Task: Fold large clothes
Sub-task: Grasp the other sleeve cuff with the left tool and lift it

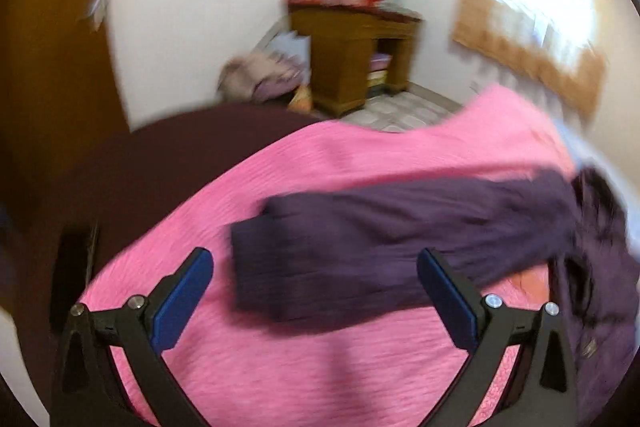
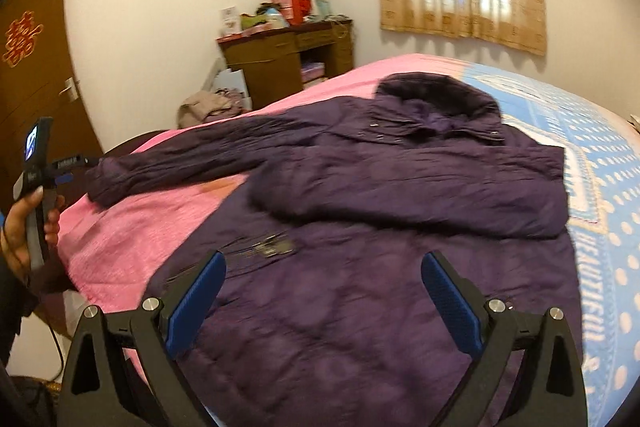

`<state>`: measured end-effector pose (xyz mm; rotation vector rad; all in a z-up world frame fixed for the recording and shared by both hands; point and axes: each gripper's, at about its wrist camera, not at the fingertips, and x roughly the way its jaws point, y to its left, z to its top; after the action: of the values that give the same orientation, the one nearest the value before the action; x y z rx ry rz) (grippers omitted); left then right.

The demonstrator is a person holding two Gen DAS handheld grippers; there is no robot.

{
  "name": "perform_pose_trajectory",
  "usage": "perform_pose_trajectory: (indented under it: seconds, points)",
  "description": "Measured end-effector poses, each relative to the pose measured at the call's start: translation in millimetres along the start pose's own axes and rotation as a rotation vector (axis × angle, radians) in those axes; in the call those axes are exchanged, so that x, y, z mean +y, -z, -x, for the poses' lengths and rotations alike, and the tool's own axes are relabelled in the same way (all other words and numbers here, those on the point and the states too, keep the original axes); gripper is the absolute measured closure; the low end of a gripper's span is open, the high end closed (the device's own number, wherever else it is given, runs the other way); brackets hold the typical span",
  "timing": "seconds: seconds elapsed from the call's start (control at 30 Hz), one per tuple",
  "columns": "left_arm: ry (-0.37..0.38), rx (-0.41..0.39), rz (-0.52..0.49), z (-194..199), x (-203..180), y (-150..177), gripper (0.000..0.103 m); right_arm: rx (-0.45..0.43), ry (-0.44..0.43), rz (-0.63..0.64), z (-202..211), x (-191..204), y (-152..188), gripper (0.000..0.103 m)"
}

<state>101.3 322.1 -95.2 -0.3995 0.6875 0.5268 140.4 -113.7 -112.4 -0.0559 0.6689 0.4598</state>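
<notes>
Right wrist: right claw [image 2: 322, 301] wide, empty, over hem of dark purple puffy quilted jacket [image 2: 360, 227] on pink bedspread [image 2: 132, 247] | left claw [image 1: 316, 301] wide, cuff just ahead | probably soft, bulky, slippery; pinch cuff or hem

Both tools stand wide apart with nothing between their fingers. The left tool [image 1: 316, 291] hangs over bare pink bedspread [image 1: 360, 367], the sleeve [image 1: 380, 227] lying just ahead. The right tool [image 2: 322, 297] hangs over the purple coat [image 2: 360, 287], which covers the bed's middle; blue bedding [image 2: 600, 227] lies open to its right.
</notes>
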Motion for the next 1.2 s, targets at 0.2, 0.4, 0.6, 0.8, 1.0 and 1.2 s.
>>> perform_pose_trajectory:
  seconds: [0.2,0.4,0.6,0.8,1.0,1.2]
  points:
    - [0.215,0.114,0.361,-28.8,62.9,2.5,0.0,0.025,-0.012,0.035,1.3,28.6,17.1,0.005]
    - [0.317,0.18,0.475,-67.5,51.5,8.4,0.0,0.018,0.013,0.029,10.8,31.6,24.9,0.005]
    - [0.337,0.205,0.516,-88.8,49.2,6.8,0.025,0.024,0.018,0.003,6.2,28.5,28.7,0.005]
    - [0.363,0.119,0.458,-75.9,37.3,-4.5,0.084,0.021,0.018,-0.031,6.2,19.5,35.3,0.005]
    - [0.372,0.0,0.334,-49.5,10.5,-48.9,0.085,-0.034,0.033,-0.118,21.3,-1.9,36.2,0.005]
    - [0.428,-0.147,0.211,-1.6,-43.0,-99.1,0.086,-0.111,0.055,-0.225,41.1,-34.7,37.4,0.005]
